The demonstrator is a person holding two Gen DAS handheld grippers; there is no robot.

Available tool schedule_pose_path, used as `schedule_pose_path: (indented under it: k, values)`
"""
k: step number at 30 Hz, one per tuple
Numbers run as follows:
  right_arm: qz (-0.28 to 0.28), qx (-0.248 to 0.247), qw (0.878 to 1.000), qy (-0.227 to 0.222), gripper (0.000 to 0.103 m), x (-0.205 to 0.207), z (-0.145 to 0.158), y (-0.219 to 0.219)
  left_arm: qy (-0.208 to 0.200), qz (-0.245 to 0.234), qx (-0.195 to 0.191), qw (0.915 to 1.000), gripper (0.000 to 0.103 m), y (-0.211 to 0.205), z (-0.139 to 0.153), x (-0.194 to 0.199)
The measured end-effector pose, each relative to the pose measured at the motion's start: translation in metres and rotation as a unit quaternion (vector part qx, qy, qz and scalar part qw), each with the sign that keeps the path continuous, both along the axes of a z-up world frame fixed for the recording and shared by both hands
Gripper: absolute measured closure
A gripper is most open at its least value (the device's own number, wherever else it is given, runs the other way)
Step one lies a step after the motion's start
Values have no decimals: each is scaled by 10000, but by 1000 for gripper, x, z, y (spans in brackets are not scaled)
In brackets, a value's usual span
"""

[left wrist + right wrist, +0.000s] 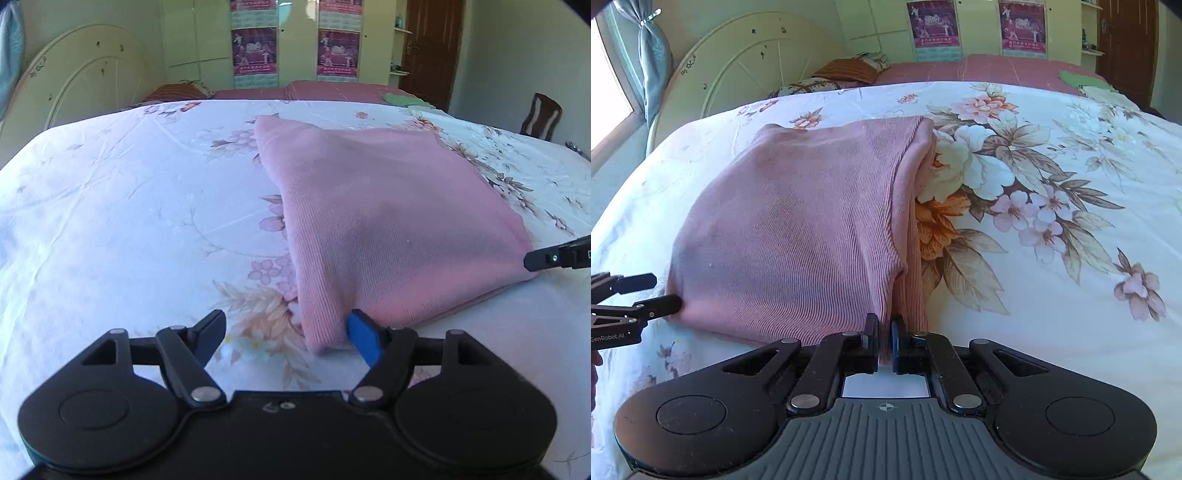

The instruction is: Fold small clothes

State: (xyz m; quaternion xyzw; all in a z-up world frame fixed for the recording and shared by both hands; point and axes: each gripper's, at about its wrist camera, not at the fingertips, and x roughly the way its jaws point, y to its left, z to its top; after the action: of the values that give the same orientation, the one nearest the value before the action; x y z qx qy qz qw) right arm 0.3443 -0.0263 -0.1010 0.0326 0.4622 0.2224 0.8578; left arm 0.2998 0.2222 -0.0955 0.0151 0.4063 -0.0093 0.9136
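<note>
A pink ribbed knit garment (388,221) lies folded on the flowered bedsheet (129,221). In the left wrist view my left gripper (288,336) is open at the garment's near left corner. That corner sits just inside the blue right pad (364,341), and the left finger stands apart over the sheet. In the right wrist view my right gripper (885,332) is shut on the near right edge of the pink garment (798,229), with a strip of fabric pinched between the pads. The left gripper (666,290) shows open at the garment's left corner. The right gripper's finger (546,257) touches the garment's right corner.
The bed fills both views. A rounded cream headboard (746,62) and pillows (846,70) lie at the far left, and a green cloth (1078,79) at the far right. Behind stand wardrobes with posters (255,51), a brown door (432,48) and a chair (541,116).
</note>
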Motion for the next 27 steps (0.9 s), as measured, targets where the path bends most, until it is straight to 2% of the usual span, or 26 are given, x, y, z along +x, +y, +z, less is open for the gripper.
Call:
schedule_pose_path:
  k: [1, 2, 3, 4, 5, 6, 9, 13, 16, 21, 27]
  values:
    - [2, -45, 10000, 7, 86, -5, 3, -1, -24, 81, 50, 10000, 11, -1, 2, -10]
    - [-39, -166, 9999, -19, 74, -11, 6, -3, -55, 162, 131, 9998, 5, -4, 4, -21]
    - [-158, -371, 9991, -95, 36, -19, 10, -4, -124, 253, 239, 9993, 0, -9, 7, -33]
    - [-262, -400, 9984, -289, 4, -31, 15, -7, -180, 309, 320, 9988, 0, -14, 11, -46]
    - [-320, -317, 9978, -487, 0, -43, 20, -11, -163, 305, 356, 9988, 0, -20, 14, -57]
    - [-317, -224, 9975, -584, 0, -57, 25, -15, -90, 280, 347, 9990, 0, -25, 17, -68]
    - [-329, -264, 9979, -487, 0, -87, 33, -22, 19, 248, 123, 9996, 0, -40, 28, -96]
    - [-385, -242, 9968, -650, 0, -135, 54, -35, -406, 166, -86, 9990, 0, -63, 59, -135]
    - [-386, -287, 9947, -906, 0, -172, 77, -45, -766, 273, -263, 9963, 0, -76, 87, -165]
    - [-461, -289, 9893, -1355, 0, -234, 115, -66, -1209, 465, -295, 9911, 1, -101, 128, -217]
    - [-691, -25, 9851, -1573, 0, -291, 148, -81, -1528, 335, -226, 9874, 0, -127, 155, -274]
